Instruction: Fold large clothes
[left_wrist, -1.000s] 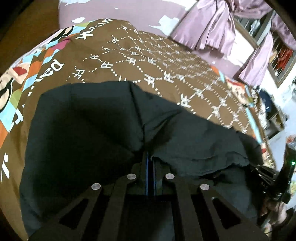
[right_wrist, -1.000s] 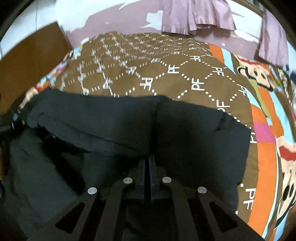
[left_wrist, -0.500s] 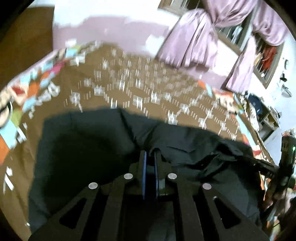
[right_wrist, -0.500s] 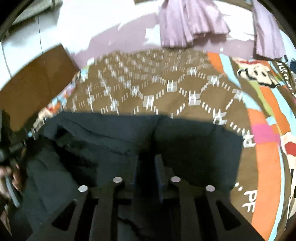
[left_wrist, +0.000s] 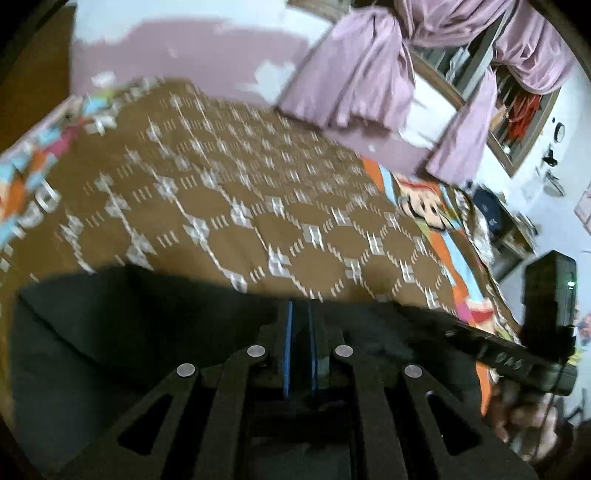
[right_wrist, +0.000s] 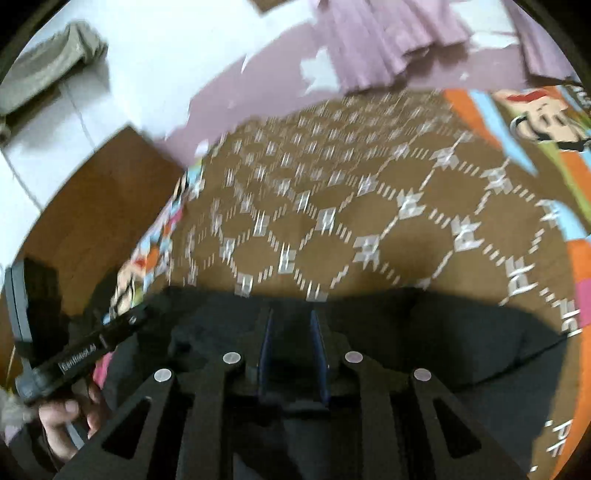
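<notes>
The large black fabric garment (left_wrist: 122, 332) is lying spread across the near end of a brown bedspread with a white geometric pattern (left_wrist: 258, 206), directly under both tools. The left gripper (left_wrist: 300, 314) is hovering over it with its blue-lined fingers (left_wrist: 287, 332) parted by a narrow gap, nothing between them. The right gripper (right_wrist: 291, 325) is hanging above the same cloth (right_wrist: 461, 339), its fingers (right_wrist: 265, 339) spread wider and empty. A hand (right_wrist: 68, 417) is gripping the left tool's handle. Farther back, colourful cartoon borders (right_wrist: 539, 114) are edging the bedspread, and lilac curtains (left_wrist: 354, 85) are hanging against the far wall.
</notes>
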